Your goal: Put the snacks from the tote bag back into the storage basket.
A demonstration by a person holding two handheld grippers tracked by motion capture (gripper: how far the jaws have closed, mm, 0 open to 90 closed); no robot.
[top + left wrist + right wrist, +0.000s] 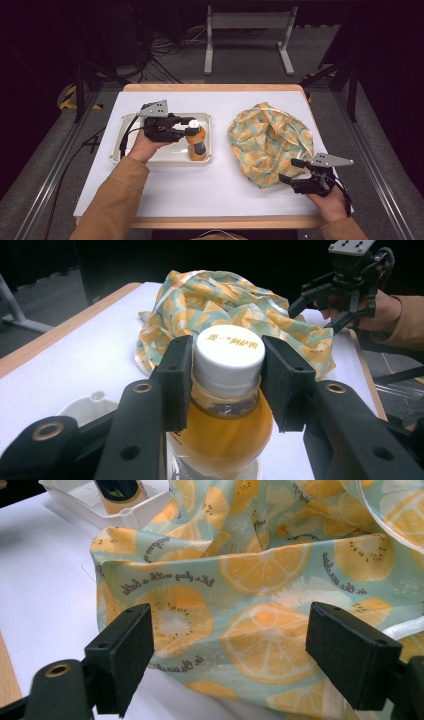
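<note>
Left tool [192, 126] clamped on the white cap of the bottle [197, 144], one pad either side of the neck. Bottle upright in the white tray [165, 156], at the tray's right end, left half of the surface [175, 192], nearer the far edge. Right tool [288, 171] spread wide, gripping nothing, pads just short of the near edge of the crumpled bag [270, 140]. Bag with orange-slice print on the right half of the surface, close to the right edge.

bottle [220, 430]: base cut off below | bag [280, 580]: top and right cropped
</note>
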